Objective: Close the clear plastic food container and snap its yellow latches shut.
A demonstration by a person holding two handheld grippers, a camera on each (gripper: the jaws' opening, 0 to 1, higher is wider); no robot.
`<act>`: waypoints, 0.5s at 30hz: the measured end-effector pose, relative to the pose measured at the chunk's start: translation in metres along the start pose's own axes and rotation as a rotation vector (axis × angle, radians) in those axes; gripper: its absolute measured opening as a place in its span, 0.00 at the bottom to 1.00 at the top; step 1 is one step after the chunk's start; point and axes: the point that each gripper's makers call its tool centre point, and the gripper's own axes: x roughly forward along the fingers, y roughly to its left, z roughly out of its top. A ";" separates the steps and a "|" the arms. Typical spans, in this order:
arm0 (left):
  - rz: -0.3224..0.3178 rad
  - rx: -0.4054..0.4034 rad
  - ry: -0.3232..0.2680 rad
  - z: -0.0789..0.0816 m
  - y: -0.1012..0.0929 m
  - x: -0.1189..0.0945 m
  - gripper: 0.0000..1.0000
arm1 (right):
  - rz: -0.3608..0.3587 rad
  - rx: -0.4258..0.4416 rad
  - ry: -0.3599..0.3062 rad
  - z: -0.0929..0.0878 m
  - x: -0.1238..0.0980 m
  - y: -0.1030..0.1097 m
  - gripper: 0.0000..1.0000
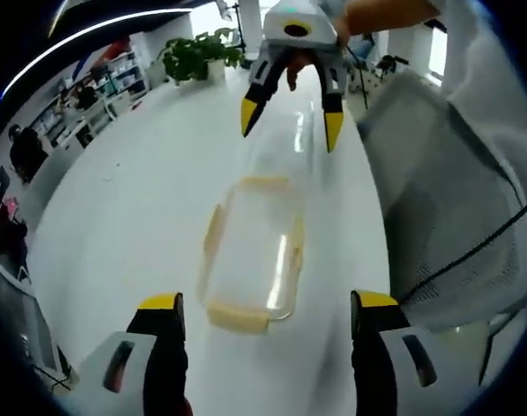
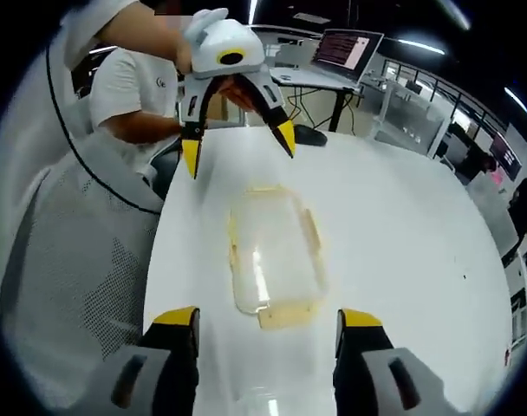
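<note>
Clear plastic with yellow trim, the food container (image 1: 253,260) lies flat on the white table (image 1: 116,217), between our two grippers and touched by neither. In the left gripper view our left gripper (image 1: 268,316) stands at the near short end, jaws spread wide and empty; the right gripper (image 1: 291,108) hangs above the far end, its yellow-tipped jaws also parted on nothing. The right gripper view gives the mirror of this, with the container (image 2: 272,256) ahead of the right gripper (image 2: 268,325) and the left gripper (image 2: 237,139) beyond it.

The lid seems to sit on the box already (though the plastic is too clear and blurred for us to be sure it is fully seated). Yellow latches (image 1: 237,316) show along the ends and long sides; whether any is snapped down we cannot tell. We judge that we face the container from opposite ends so that each gripper can press the latch nearest it while the other steadies the box. A mesh chair (image 2: 81,260) stands just beside the table.
</note>
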 end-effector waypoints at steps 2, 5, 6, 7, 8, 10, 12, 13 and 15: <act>-0.005 0.015 0.021 -0.004 0.000 0.003 0.77 | 0.001 -0.002 0.006 -0.002 0.003 -0.002 0.61; -0.025 0.044 0.046 -0.008 -0.002 0.006 0.75 | 0.014 0.003 0.015 -0.005 0.008 -0.002 0.61; -0.023 0.062 0.058 -0.011 0.000 0.008 0.75 | 0.018 0.010 0.016 -0.006 0.010 -0.002 0.62; -0.021 0.078 0.067 -0.012 0.001 0.010 0.74 | 0.023 0.011 0.019 -0.007 0.012 -0.003 0.62; -0.027 0.083 0.074 -0.013 0.001 0.012 0.74 | 0.022 0.008 0.021 -0.007 0.012 -0.003 0.62; -0.040 0.081 0.073 -0.014 0.001 0.014 0.73 | 0.018 -0.007 0.030 -0.008 0.015 -0.006 0.59; -0.041 0.100 0.078 -0.015 0.004 0.017 0.70 | 0.022 -0.005 0.034 -0.009 0.018 -0.009 0.58; -0.042 0.095 0.083 -0.017 0.006 0.019 0.70 | 0.021 -0.007 0.038 -0.010 0.019 -0.011 0.58; -0.048 0.086 0.095 -0.019 0.008 0.021 0.70 | 0.027 -0.006 0.042 -0.010 0.021 -0.012 0.57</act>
